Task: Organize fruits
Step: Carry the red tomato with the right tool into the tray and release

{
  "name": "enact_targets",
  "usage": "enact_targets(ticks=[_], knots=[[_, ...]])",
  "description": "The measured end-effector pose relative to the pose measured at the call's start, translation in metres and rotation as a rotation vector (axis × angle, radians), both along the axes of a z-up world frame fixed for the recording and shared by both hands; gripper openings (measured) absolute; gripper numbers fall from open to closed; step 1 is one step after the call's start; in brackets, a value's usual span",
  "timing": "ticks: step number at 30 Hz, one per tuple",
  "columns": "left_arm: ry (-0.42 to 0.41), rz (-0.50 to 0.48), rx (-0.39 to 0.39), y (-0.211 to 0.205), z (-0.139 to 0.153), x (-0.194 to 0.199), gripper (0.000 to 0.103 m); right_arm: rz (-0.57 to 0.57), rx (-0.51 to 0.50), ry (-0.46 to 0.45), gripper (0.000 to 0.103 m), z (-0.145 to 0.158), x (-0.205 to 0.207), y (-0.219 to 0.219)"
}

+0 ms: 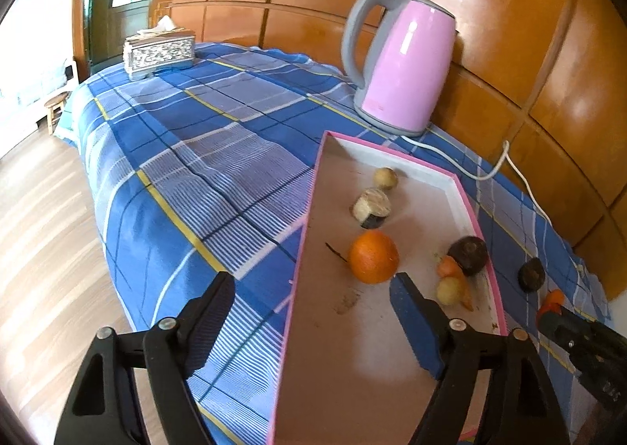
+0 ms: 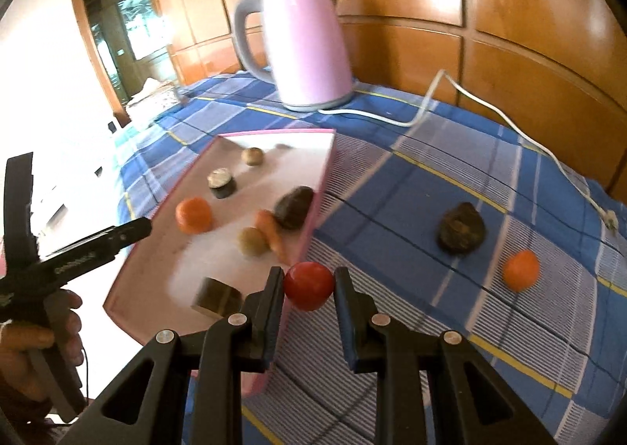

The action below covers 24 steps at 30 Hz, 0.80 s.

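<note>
Wood-panelled wall behind; blue plaid cloth (image 2: 450, 178) over table; pink kettle (image 2: 305, 45) at far edge; pink-rimmed tray (image 1: 301, 245) near front edge, holding orange (image 1: 373, 257) and other pieces; dark fruit (image 2: 462, 227) and small orange fruit (image 2: 521, 270) loose on cloth. My right gripper (image 2: 308, 286) clamped on red fruit (image 2: 308, 285), just outside tray's near edge; I judge mid-carry, next lift over rim, release inside. Left gripper (image 1: 313, 323) wide open, empty. Gripper lettering unreadable.
</note>
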<state>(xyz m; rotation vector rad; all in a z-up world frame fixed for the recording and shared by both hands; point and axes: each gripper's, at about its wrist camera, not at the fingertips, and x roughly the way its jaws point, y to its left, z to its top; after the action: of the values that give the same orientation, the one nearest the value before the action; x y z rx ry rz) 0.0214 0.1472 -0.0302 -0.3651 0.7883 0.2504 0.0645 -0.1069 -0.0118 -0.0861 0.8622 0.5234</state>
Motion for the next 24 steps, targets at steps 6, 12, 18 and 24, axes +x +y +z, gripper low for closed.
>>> enact_targets(ticks=[6,12,18,24], knots=[[0.002,0.021,-0.006,0.008,-0.001,0.001,0.082,0.049,-0.008,0.011,0.025,0.000,0.007,0.031],[0.011,0.025,-0.008,0.011,-0.004,0.002,0.082,0.064,0.005,0.036,0.028,-0.003,0.019,0.057],[0.006,0.012,-0.001,0.008,-0.004,0.002,0.082,0.047,0.008,0.054,0.036,-0.010,0.019,0.063],[-0.007,-0.011,0.011,0.002,0.000,0.001,0.082,-0.016,-0.010,0.019,0.036,-0.009,0.006,0.045]])
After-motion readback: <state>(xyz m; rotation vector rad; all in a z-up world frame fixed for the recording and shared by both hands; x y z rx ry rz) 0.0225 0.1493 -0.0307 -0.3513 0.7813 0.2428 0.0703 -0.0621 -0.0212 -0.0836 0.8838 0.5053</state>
